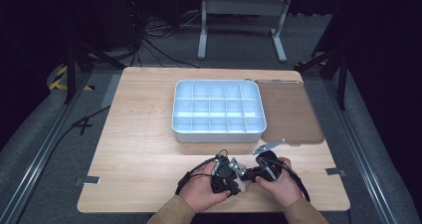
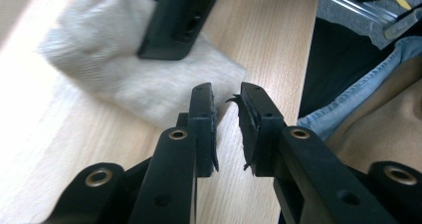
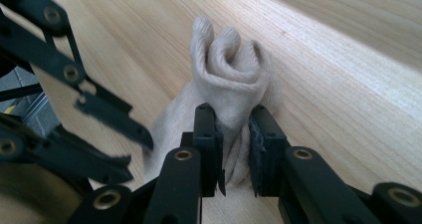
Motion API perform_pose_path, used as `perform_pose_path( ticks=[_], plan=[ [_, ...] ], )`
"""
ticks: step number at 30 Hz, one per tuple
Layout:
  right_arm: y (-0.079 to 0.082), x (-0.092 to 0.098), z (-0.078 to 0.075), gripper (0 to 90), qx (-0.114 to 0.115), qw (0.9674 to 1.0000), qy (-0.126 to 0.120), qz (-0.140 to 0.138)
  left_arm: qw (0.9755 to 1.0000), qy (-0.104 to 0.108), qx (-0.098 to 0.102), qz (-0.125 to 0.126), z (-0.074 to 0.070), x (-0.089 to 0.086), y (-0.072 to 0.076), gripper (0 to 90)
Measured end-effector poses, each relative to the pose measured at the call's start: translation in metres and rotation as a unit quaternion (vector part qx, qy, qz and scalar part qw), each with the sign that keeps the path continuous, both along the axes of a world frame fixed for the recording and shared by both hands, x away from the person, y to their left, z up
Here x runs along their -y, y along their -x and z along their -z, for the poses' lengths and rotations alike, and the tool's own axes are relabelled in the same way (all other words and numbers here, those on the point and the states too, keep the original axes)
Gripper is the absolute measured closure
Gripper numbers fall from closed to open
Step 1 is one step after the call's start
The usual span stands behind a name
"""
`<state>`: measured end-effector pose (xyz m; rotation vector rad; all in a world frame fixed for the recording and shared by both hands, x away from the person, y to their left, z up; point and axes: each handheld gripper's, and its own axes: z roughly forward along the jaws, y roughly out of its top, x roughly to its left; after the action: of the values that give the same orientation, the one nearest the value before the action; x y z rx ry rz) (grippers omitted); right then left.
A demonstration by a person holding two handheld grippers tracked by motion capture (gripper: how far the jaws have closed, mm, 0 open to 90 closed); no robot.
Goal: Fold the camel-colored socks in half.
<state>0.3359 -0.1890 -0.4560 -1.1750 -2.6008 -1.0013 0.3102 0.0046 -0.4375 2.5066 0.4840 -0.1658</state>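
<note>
Between the right gripper fingers: beige sock, pinched at mid-length, its bunched, rolled end standing just beyond the fingertips on the wooden table. Left gripper fingers narrowly parted, nothing between them; sock lies just ahead of their tips, pinned under the other gripper's black jaw. White divided tray well beyond both grippers.
</note>
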Motion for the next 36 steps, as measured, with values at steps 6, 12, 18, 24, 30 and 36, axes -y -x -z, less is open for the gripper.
perform_pose_path(
  ticks=[6,12,18,24,30,36],
  plan=[
    [0.003,0.001,-0.008,77.8,0.01,0.9999,0.004,-0.004,0.9995,0.014,0.017,-0.023,-0.016,-0.021,-0.004,75.3],
    [0.004,0.004,-0.018,77.9,0.024,0.9997,-0.005,-0.003,0.9986,0.008,0.025,-0.045,-0.02,-0.047,-0.004,74.9],
    [0.006,0.004,-0.029,77.9,0.036,0.9993,-0.009,-0.004,0.9966,0.015,0.025,-0.078,-0.023,-0.074,-0.008,74.8],
    [0.005,0.005,-0.038,77.9,0.046,0.9988,-0.015,-0.004,0.9953,0.013,0.034,-0.089,-0.028,-0.083,-0.011,74.3],
    [0.002,0.007,-0.049,77.8,0.056,0.9983,-0.015,-0.001,0.9935,0.015,0.038,-0.106,-0.031,-0.092,-0.014,74.2],
    [-0.002,0.007,-0.06,77.8,0.068,0.9976,-0.008,-0.003,0.9925,0.017,0.038,-0.114,-0.032,-0.098,-0.015,73.9]
  ],
)
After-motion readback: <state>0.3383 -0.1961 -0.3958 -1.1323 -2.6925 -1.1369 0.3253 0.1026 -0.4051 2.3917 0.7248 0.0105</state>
